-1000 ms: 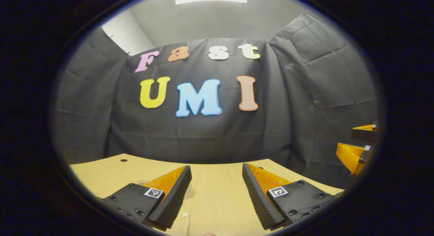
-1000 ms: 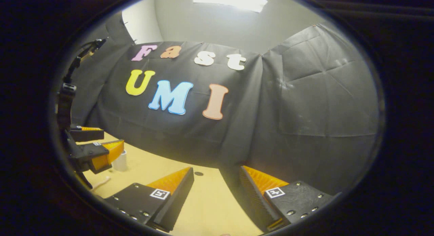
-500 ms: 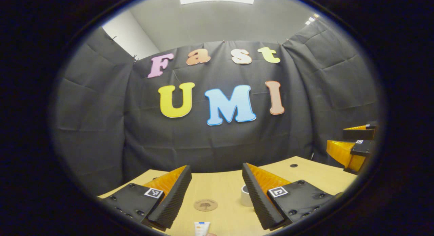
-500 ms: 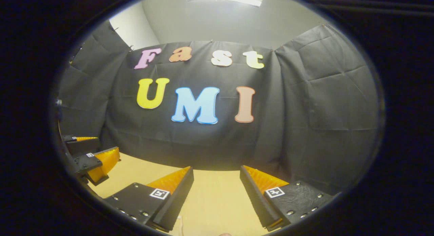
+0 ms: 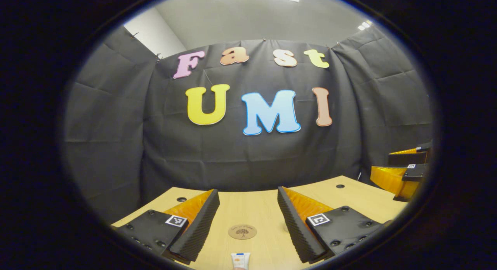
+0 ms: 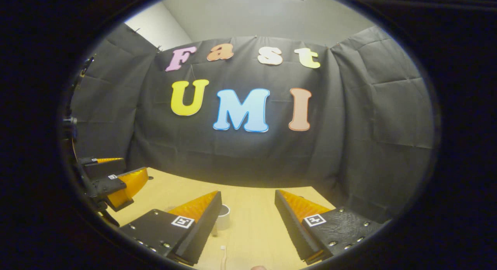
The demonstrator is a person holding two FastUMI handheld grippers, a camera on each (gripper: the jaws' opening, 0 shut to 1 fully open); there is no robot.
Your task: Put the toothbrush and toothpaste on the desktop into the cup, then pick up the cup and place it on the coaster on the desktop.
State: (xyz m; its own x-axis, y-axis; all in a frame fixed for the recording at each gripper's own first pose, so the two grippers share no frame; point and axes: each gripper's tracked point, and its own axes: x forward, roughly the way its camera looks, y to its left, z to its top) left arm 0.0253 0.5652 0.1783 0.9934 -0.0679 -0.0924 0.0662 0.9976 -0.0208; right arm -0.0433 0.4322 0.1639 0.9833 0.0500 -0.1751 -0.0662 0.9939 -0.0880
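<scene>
In the left gripper view my left gripper (image 5: pixel 248 212) is open above the wooden desktop (image 5: pixel 256 208). A round brown coaster (image 5: pixel 242 231) lies between its fingers, and the end of the toothpaste tube (image 5: pixel 240 260) shows at the bottom edge. In the right gripper view my right gripper (image 6: pixel 247 213) is open with nothing between its fingers. A white cup (image 6: pixel 223 217) stands just beside its left finger. The toothbrush head (image 6: pixel 223 256) peeks in at the bottom. The left gripper (image 6: pixel 116 180) hangs at the far left of that view; the right gripper (image 5: pixel 404 171) hangs at the far right of the left gripper view.
The black cloth wall (image 5: pixel 248 153) closes off the back of the desktop. Small dark holes (image 5: pixel 181 199) sit near the desktop's far corners. Bare wood (image 6: pixel 256 231) lies ahead of the right gripper.
Both views have swung: the coaster and toothpaste have come into the left gripper view, and the cup and toothbrush now show between the right gripper's fingers. Both grippers stay open.
</scene>
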